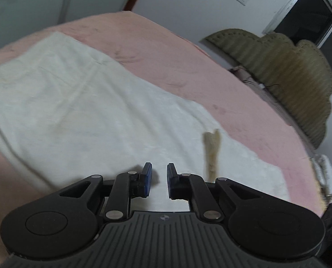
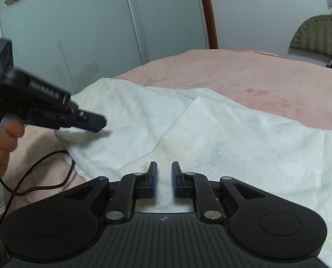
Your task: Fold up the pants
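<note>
Pants (image 2: 210, 129) of a white, faintly textured cloth are lying spread across a pink bed cover (image 2: 255, 73), filling most of the ground beneath both cameras. The left gripper (image 1: 159, 178) is being held low over the cloth with its jaws apart and nothing between them, probably so that an edge can be pinched; from the right wrist view the same tool is being seen from the side, gripped in the person's hand (image 2: 0, 143) above the garment's left edge, its cable (image 2: 32, 178) trailing off the bed. The right gripper (image 2: 164, 178) is likewise being kept apart and empty, just over the middle of the fabric, near a diagonal crease where one layer seems to be overlapping another. Faint yellowish staining is being shown around that crease. A tan strip (image 1: 211, 154), perhaps a drawstring or tag, is lying on the cloth in the left wrist view. No fold appears completed yet, judging from the flat spread.
</note>
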